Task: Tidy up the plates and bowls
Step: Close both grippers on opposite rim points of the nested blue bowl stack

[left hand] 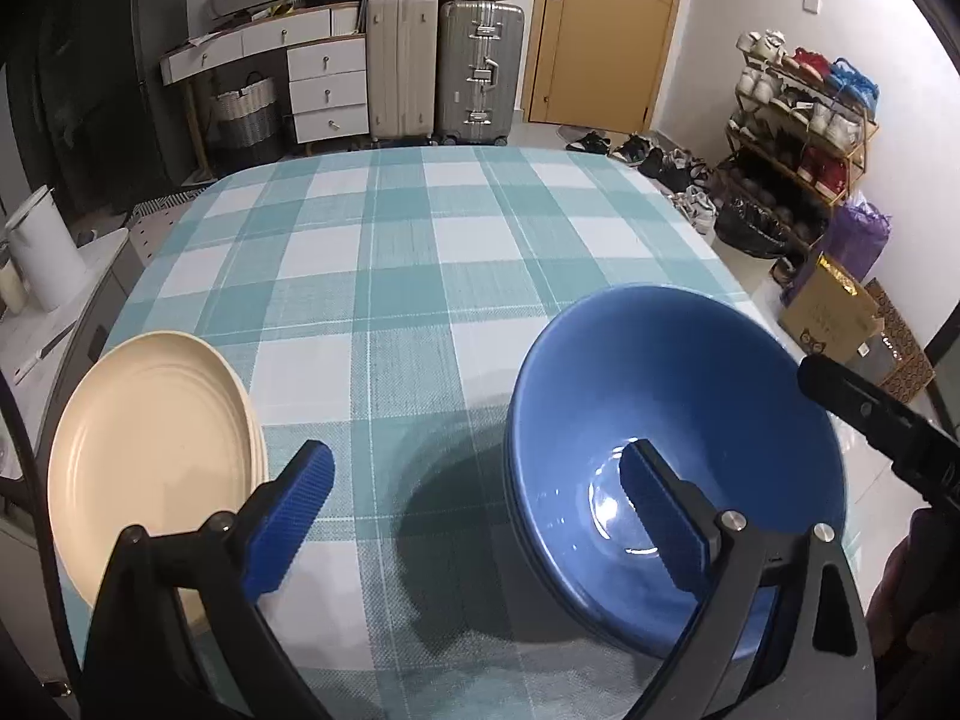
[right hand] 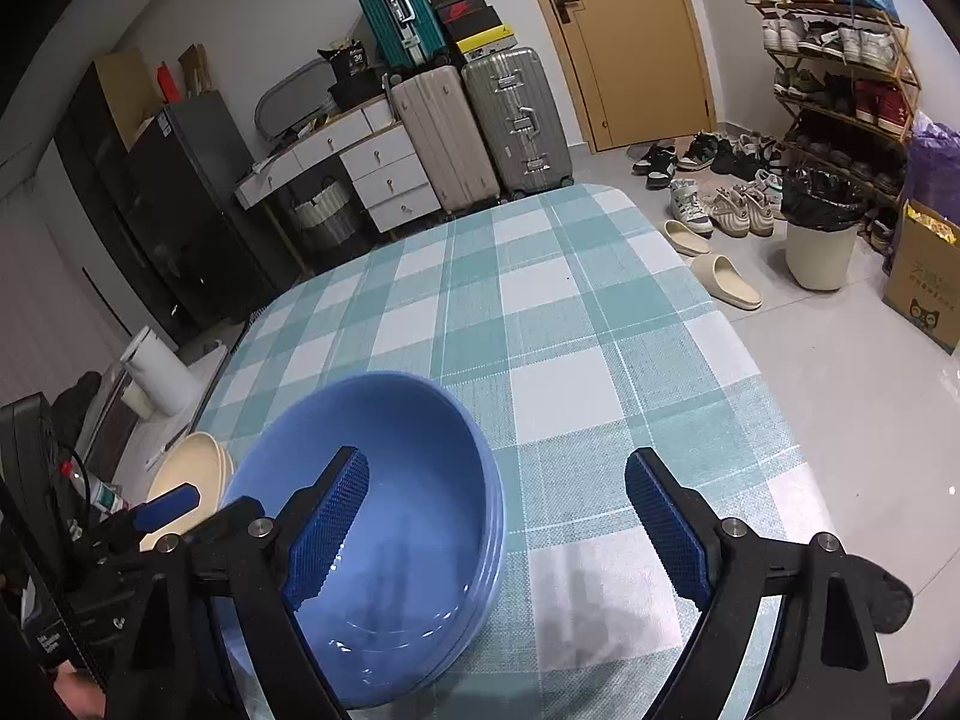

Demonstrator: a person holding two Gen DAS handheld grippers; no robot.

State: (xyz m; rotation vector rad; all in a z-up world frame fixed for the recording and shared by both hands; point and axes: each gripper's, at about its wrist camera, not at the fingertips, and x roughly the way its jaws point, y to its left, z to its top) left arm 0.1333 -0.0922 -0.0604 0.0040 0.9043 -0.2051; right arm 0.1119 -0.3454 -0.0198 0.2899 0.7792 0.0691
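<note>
The blue bowls sit as a nested stack on the checked tablecloth, near its front edge; several rims show one under another along the stack's side in the right wrist view, so the bowls look already gathered into one pile. To the left of the bowls, well apart from them with bare cloth between, lie the cream plates, and there too more than one rim shows at the edge, which suggests a stack, though how many plates it holds cannot be told. Both tools are released. The left gripper stands wide open with nothing clamped: one blue pad hangs over the inside of the bowls and the other over the cloth between bowls and plates, the near rim of the bowls roughly between them, with neither pad seen pressing on it. The right gripper is likewise spread, one pad over the inside of the bowls and the other over bare cloth to the right of them, gripping nothing. No other dish shows on the cloth beyond the bowls in either view. Judging from this, the sorting is at or near its end: like rests with like, and what may remain is only drawing the tools away, or perhaps squaring the two stacks.
</note>
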